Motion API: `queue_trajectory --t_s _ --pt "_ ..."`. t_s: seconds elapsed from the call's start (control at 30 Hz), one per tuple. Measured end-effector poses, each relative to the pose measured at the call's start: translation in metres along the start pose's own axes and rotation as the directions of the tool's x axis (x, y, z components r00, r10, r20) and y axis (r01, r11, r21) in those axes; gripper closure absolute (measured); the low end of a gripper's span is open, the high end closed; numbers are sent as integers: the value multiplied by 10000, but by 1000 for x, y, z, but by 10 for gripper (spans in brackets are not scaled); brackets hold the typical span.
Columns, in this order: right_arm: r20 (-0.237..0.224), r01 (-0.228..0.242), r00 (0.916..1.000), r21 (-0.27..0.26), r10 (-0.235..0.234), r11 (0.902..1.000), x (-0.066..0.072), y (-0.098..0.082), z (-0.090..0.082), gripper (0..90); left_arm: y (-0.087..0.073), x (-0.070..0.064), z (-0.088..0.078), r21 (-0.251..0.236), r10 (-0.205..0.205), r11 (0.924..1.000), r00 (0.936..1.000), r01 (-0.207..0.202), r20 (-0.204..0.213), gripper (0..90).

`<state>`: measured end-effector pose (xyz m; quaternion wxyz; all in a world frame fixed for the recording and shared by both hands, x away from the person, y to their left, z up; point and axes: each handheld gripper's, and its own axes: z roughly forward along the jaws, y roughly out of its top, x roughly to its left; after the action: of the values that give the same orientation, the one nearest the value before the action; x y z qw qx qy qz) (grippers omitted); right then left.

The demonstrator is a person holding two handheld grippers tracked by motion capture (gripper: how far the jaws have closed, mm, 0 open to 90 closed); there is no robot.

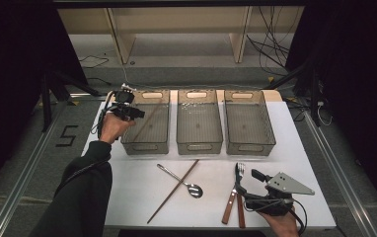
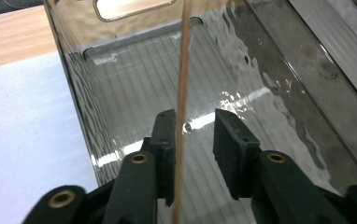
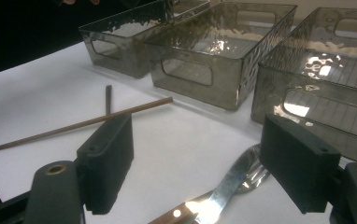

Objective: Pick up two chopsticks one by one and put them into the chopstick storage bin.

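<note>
High view: white table (image 1: 127,197) with three clear smoky bins in a row at the far side. The left gripper (image 1: 136,113) sits over the near-left rim of the left bin (image 1: 147,143). A thin brown chopstick (image 1: 144,123) runs aslant inside that bin, from beside the gripper toward the bin's near end. The middle bin (image 1: 199,140) and right bin (image 1: 249,143) stand beside it. In front of the bins, a second chopstick (image 1: 173,190) lies crossed over a spoon (image 1: 181,181). The right gripper (image 1: 244,182) rests near the table's front edge, over a wood-handled fork (image 1: 234,195).

Left gripper view: jaws apart. The chopstick (image 2: 181,126) passes between them, close against the left pad; the right pad stands clear of it, so no clamp. Bin floor (image 2: 242,84) lies behind.

Right gripper view: jaws wide apart, nothing clamped. The fork (image 3: 223,196) lies below, between them. The second chopstick (image 3: 78,125) lies on the table, the bins beyond.
</note>
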<state>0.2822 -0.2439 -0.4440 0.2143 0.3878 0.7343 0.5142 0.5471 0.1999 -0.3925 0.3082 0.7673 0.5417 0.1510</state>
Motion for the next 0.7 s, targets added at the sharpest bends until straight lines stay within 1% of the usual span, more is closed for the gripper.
queue_trajectory --t_s 0.1,0.13,0.2,0.23,0.27,0.37,0.47,0.5,0.53,0.6,0.7 --pt "-5 28 10000 0 -28 10000 0 0 0 268 1 -1 -7 -67 -188 9998 9996 189 201 570" --pt "-3 31 10000 2 -31 10000 0 0 0 268 1 -3 -10 -82 -171 9998 9995 173 249 539" --pt "8 3 10000 -4 -3 10000 0 0 0 268 1 -8 -16 -81 -122 9999 9992 125 377 470" --pt "4 18 10000 -14 -18 10000 0 0 0 269 1 -11 -20 -7 -6 10000 9991 6 420 437" --pt "9 2 10000 -3 -2 10000 0 0 0 269 1 -15 -25 -47 1 10000 9988 1 486 404" --pt "21 30 10000 3 -30 10000 0 0 0 268 -3 -26 -37 -31 184 9998 9971 -182 740 330" --pt "26 29 10000 16 -29 10000 1 0 0 268 -11 -38 -48 -55 339 9994 9941 -335 1034 290" --pt "30 47 10000 24 -48 10000 1 0 0 268 -14 -42 -51 26 450 9990 9930 -455 1093 281" --pt "27 50 10000 27 -50 10000 1 0 0 268 -17 -46 -52 117 554 9983 9915 -572 1174 269" --pt "45 80 10000 35 -80 10000 1 0 0 268 -22 -51 -54 200 615 9977 9883 -649 1393 248" --pt "34 70 10000 -2 -70 10000 1 0 0 269 -31 -57 -56 160 685 9973 9854 -718 1557 235"
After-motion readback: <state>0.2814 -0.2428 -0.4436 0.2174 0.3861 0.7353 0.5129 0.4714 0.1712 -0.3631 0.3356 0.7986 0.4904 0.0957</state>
